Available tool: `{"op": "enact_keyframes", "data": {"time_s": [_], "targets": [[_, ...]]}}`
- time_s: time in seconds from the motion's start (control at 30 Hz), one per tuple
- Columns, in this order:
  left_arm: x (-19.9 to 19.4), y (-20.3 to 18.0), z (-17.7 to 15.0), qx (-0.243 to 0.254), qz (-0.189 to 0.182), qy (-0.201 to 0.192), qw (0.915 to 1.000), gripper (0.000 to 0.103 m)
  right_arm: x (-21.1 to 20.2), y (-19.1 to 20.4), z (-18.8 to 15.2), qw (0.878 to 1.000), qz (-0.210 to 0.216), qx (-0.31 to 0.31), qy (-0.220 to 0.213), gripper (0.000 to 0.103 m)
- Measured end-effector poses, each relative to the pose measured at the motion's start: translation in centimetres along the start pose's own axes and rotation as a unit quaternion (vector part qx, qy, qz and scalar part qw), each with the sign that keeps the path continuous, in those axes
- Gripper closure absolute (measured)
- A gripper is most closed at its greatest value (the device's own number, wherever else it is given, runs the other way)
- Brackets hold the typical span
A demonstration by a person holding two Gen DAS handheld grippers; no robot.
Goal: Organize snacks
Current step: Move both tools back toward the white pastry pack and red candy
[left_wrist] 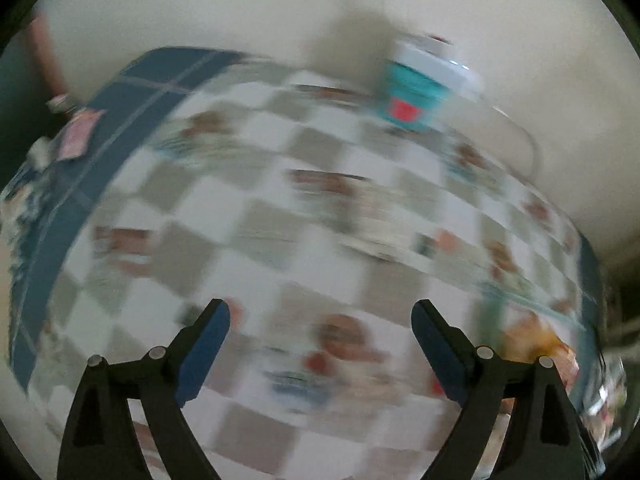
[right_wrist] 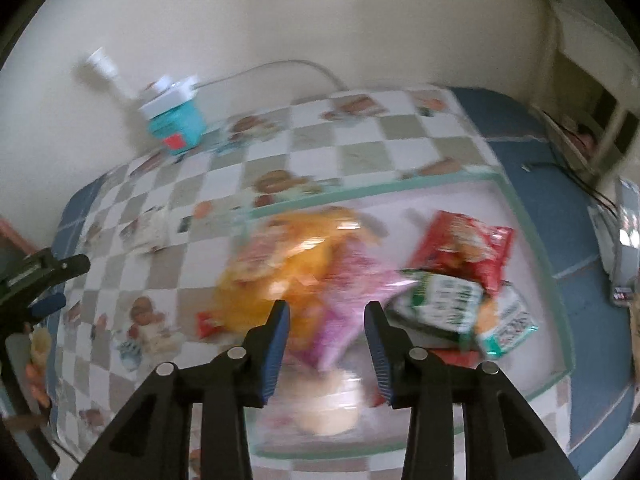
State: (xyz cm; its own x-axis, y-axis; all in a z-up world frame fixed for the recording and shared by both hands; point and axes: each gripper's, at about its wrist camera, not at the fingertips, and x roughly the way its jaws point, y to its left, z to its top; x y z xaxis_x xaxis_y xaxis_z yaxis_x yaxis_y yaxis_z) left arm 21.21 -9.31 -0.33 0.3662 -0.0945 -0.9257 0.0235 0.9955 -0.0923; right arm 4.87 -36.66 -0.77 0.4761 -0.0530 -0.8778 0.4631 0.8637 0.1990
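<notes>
In the right wrist view a clear tray with a green rim (right_wrist: 532, 216) lies on the checkered tablecloth (right_wrist: 320, 136) and holds several snack packets: an orange bag (right_wrist: 288, 256), a pink packet (right_wrist: 352, 292), a red bag (right_wrist: 464, 244) and a green-and-white packet (right_wrist: 444, 300). My right gripper (right_wrist: 327, 312) is open and empty, hovering just above the pink packet. My left gripper (left_wrist: 320, 312) is open and empty over bare tablecloth (left_wrist: 280, 208); it also shows at the left edge of the right wrist view (right_wrist: 52, 276). The left wrist view is blurred; the tray's corner with an orange packet (left_wrist: 532, 336) shows at its right.
A teal-and-white box (right_wrist: 176, 120) stands at the table's back by the wall, with a white cable (right_wrist: 288, 65) behind it; it also shows in the left wrist view (left_wrist: 416, 88). A blue border cloth (right_wrist: 520, 120) runs around the table. A small pink packet (left_wrist: 78, 136) lies at the far left.
</notes>
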Motion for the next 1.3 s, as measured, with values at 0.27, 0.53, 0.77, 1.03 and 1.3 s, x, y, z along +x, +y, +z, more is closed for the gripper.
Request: {"op": "enact_keyframes", "data": {"time_s": [0.27, 0.53, 0.77, 1.03, 1.3], "targets": [[1.5, 6.5, 0.6, -0.047, 0.064, 0.022, 0.9966, 0.010, -0.7, 6.1, 0.1, 0.999, 0.014, -0.043, -0.017, 0.043], [2.3, 7.8, 0.7, -0.070, 0.025, 0.041, 0.9964, 0.010, -1.1, 6.7, 0.6, 0.999, -0.006, -0.039, -0.026, 0.043], [3.1, 8.5, 0.7, -0.079, 0.011, 0.052, 0.9954, 0.010, 3.0, 13.5, -1.0, 0.990, 0.087, -0.108, 0.039, 0.043], [4.3, 9.5, 1.1, -0.088, 0.004, 0.063, 0.9942, 0.010, 9.8, 11.8, -0.7, 0.991, 0.023, -0.069, 0.112, 0.043], [5.4, 8.6, 1.5, -0.072, -0.006, 0.069, 0.9950, 0.010, 12.3, 10.9, 0.2, 0.985, -0.017, -0.069, 0.158, 0.050]]}}
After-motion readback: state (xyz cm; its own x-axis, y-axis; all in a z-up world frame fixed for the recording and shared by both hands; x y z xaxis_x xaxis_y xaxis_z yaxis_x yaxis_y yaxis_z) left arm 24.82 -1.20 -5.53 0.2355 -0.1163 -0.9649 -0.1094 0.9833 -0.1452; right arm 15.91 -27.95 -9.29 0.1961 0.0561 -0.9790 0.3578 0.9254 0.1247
